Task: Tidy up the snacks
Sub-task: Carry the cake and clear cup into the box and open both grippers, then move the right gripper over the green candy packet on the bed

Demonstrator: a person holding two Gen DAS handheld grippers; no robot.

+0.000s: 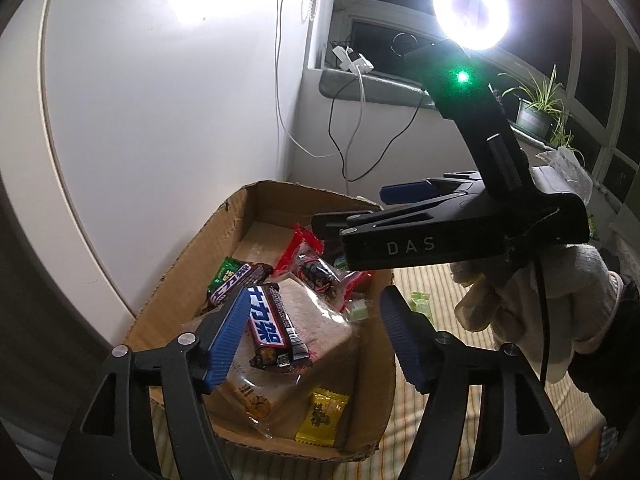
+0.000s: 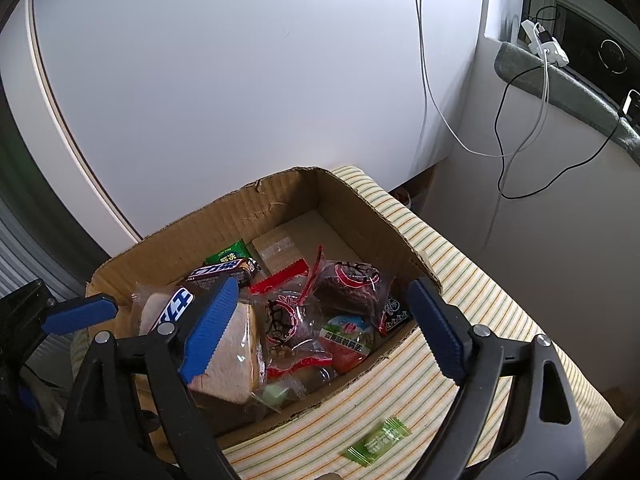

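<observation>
Between the wide-parted pads of the left gripper [image 1: 312, 334] nothing is gripped; a blue chocolate bar [image 1: 276, 326] is seen just below them, lying on a wrapped sandwich [image 1: 320, 320] w/ a yellow candy [image 1: 322, 416] nearer, all inside the cardboard box [image 1: 176, 280]. The right gripper [image 2: 320, 332] is likewise held wide open & empty over the box [image 2: 280, 204], above red-wrapped snacks [image 2: 288, 320]. Outside the box, nearer the right gripper, a green candy [image 2: 378, 440] is left on the striped cloth [image 2: 480, 300].
</observation>
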